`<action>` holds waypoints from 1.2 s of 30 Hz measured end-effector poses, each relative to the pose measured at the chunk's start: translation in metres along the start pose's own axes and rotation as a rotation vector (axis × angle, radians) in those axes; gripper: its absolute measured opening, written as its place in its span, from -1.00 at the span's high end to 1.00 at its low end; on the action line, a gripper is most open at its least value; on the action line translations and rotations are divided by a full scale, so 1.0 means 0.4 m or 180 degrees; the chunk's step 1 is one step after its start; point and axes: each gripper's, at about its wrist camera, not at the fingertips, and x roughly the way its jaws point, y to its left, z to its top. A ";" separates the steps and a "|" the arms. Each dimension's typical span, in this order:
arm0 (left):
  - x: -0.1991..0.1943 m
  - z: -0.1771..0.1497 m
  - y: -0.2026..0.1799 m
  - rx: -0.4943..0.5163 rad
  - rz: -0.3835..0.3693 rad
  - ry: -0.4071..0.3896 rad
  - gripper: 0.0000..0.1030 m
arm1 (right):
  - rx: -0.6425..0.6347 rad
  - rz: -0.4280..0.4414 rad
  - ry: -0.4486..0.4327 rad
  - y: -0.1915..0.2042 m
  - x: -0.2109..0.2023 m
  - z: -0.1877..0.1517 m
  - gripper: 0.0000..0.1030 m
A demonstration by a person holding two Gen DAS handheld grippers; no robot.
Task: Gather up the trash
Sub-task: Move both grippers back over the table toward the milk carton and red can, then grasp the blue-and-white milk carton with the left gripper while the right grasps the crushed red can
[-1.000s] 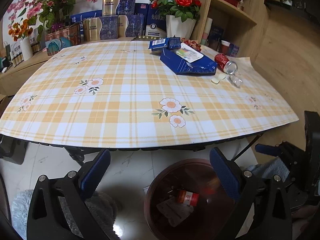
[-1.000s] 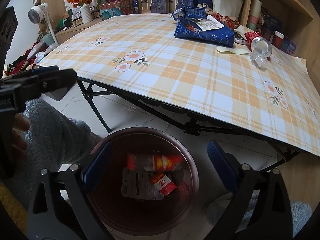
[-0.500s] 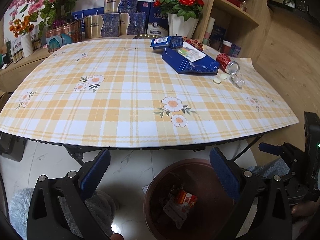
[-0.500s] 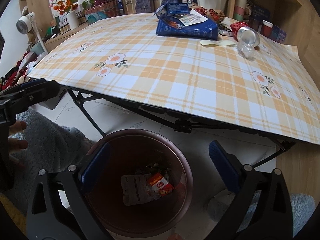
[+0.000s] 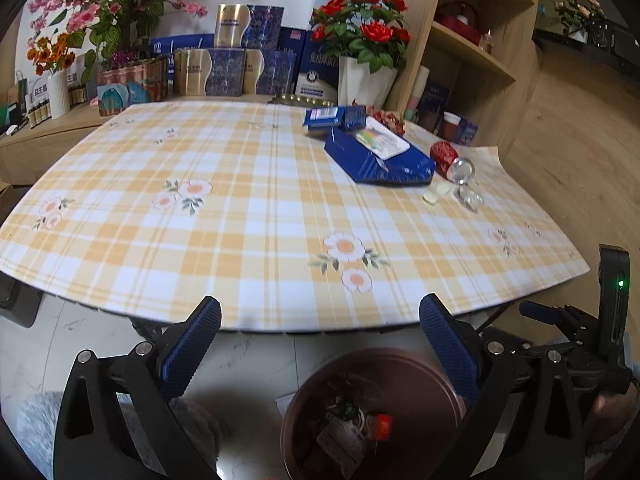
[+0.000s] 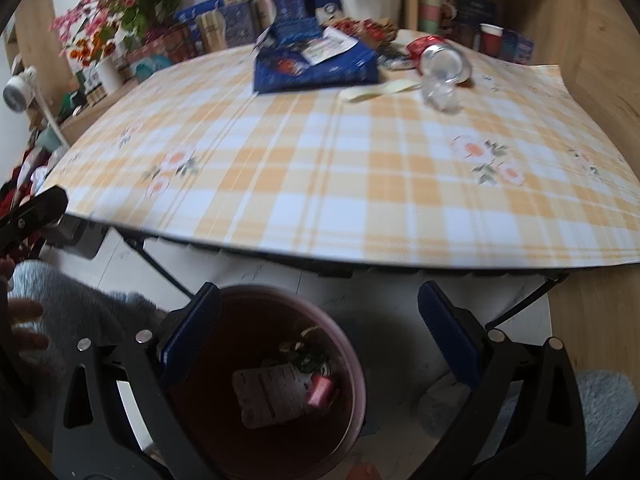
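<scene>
Down at 6 o'clock, your right gripper (image 6: 318, 344) is spread wide and empty above the brown bin (image 6: 352, 364), showing a white wrapper (image 6: 272, 396) and red scrap (image 6: 320, 390) inside. Your left gripper (image 5: 320, 344), also spread wide, alone shows the right tool's green light (image 5: 621, 283). Farther, toward 1 o'clock, the blue bag (image 5: 380, 158) and red can (image 5: 450, 158) lie on the table (image 5: 260, 220).

Tablecloth (image 5: 256, 216): orange-yellow and white plaid, scattered white flowers with orange centres and green leaves. Blue bag (image 5: 378, 158), at 1 o'clock: deep blue with a white label. Can (image 5: 445, 155): red, silver end. Bin (image 6: 352, 376), at 6 o'clock: dark reddish-brown; inside, a white card and a red, possibly pinkish, scrap. Gripper pads (image 5: 192, 344): dark blue on black frames. Roses (image 5: 362, 32), at 12 o'clock: red, green leaves, white pot.
</scene>
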 end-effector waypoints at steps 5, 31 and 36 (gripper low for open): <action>0.017 0.060 0.000 0.0140 -0.0031 -0.0037 -0.88 | 0.0169 -0.0040 -0.0135 -0.063 -0.012 0.065 -0.89; 0.754 0.664 -0.061 0.1014 -0.0318 0.0824 -0.88 | 0.0534 -0.0112 -0.0153 -0.420 0.170 0.551 -0.89; 0.802 0.671 -0.040 0.0736 -0.0480 0.0970 -0.61 | 0.0716 -0.0077 0.0034 -0.487 0.269 0.622 -0.88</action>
